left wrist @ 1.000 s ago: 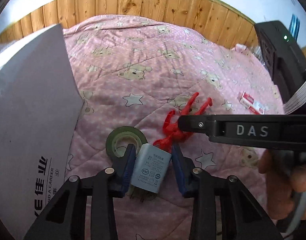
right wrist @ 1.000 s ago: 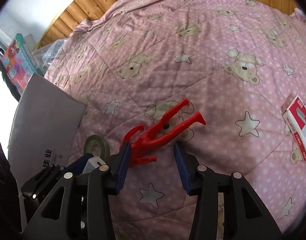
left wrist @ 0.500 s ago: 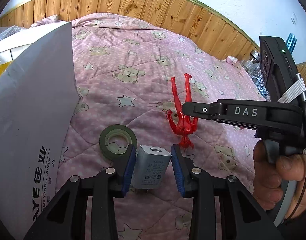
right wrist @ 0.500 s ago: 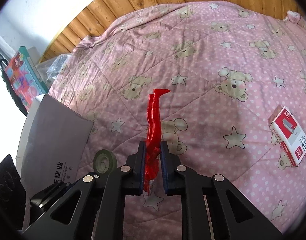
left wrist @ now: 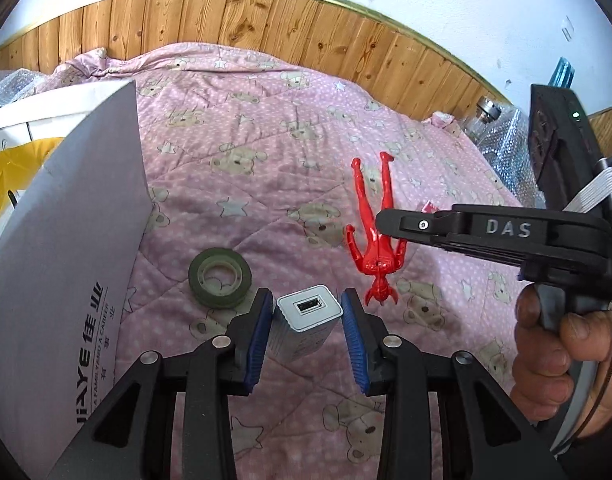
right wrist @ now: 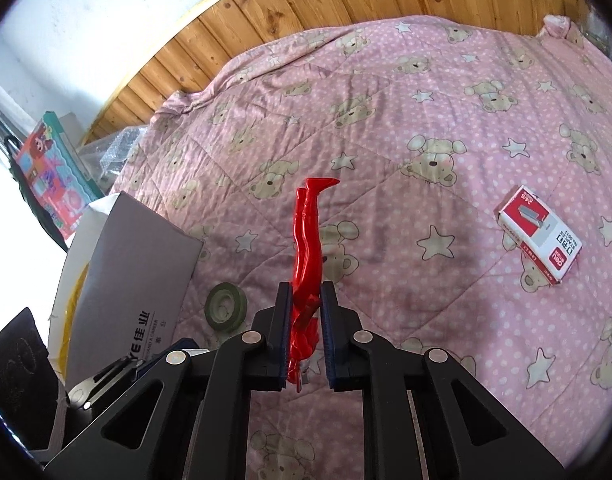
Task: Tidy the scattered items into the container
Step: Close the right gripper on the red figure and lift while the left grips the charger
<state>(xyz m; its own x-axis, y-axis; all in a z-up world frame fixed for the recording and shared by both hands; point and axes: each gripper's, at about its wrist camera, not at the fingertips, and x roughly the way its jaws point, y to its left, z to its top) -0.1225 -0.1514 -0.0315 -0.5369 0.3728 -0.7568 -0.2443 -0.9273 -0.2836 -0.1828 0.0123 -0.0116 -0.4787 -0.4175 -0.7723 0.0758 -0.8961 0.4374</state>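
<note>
Our left gripper (left wrist: 308,330) pinches the USB charger (left wrist: 306,322), our right gripper (right wrist: 306,334) the red figurine (right wrist: 308,256) — we carry both level towards the cardboard box (left wrist: 66,264) at left

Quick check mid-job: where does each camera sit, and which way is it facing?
Left wrist: on the left tongs, facing the bed's wooden wall; shows the USB charger they hold, the right tongs, a hand.
Right wrist: on the right tongs, looking across the quilt; shows the gripped red figure.
Shared: figure, tape roll, grey box.
</note>
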